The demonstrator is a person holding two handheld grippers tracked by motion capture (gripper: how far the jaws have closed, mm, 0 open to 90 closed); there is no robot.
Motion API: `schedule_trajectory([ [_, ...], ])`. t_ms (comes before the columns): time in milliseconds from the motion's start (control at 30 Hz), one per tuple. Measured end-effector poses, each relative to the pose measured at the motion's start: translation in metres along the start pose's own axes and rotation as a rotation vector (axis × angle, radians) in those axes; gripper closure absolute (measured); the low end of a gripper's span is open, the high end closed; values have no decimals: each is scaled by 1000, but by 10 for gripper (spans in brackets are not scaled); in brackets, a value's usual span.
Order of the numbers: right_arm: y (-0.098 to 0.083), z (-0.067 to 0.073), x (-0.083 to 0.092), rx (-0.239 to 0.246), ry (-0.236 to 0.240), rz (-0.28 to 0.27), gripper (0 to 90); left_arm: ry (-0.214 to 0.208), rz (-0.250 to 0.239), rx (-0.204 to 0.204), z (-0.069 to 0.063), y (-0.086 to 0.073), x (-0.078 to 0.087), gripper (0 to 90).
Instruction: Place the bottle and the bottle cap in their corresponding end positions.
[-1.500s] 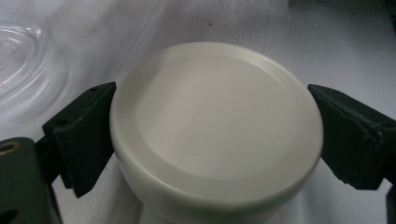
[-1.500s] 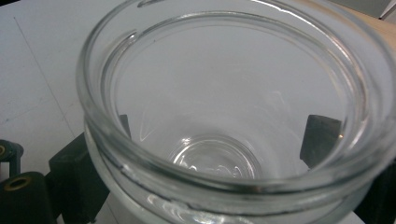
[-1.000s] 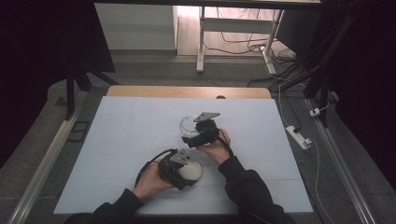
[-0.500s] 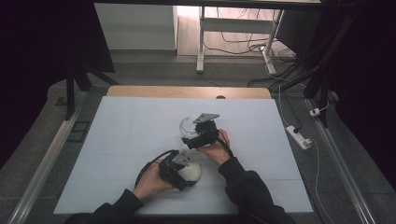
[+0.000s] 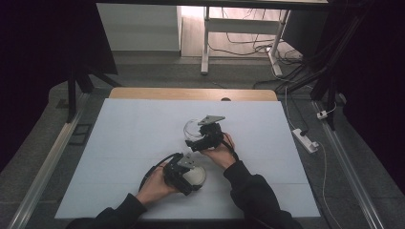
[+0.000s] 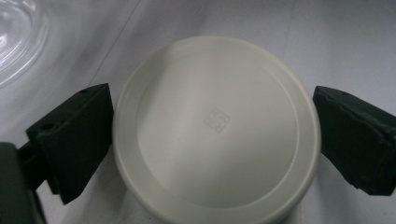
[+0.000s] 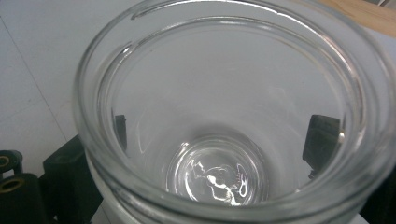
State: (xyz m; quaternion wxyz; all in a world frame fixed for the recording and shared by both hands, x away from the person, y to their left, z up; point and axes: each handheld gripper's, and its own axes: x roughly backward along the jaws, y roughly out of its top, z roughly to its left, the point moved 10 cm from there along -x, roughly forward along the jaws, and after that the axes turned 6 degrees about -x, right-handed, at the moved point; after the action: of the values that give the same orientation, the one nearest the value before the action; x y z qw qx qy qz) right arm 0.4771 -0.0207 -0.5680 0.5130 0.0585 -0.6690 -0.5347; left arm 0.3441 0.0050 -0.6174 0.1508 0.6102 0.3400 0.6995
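Observation:
A clear glass jar stands mouth up near the middle of the white table. My right gripper is shut on the jar from the near side. In the right gripper view I look down into the jar, and both jaws show through the glass at either side of it. A round white lid lies flat on the table closer to the person. My left gripper is shut on the lid, one black jaw against each side of the rim. The jar's edge shows at the far left of that view.
The table's wooden far edge runs along the back. A white power strip lies on the floor to the right. Metal rails flank the table, and a white frame leg stands behind it.

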Motion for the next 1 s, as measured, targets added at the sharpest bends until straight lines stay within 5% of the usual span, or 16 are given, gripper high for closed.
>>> schedule_trajectory([
  [600,6,0,17,-6,-26,-38,0,-29,-86,51,-4,5,14,0],
  [1000,-1,4,34,-19,12,-33,0,-38,-143,113,-3,4,34,0],
])
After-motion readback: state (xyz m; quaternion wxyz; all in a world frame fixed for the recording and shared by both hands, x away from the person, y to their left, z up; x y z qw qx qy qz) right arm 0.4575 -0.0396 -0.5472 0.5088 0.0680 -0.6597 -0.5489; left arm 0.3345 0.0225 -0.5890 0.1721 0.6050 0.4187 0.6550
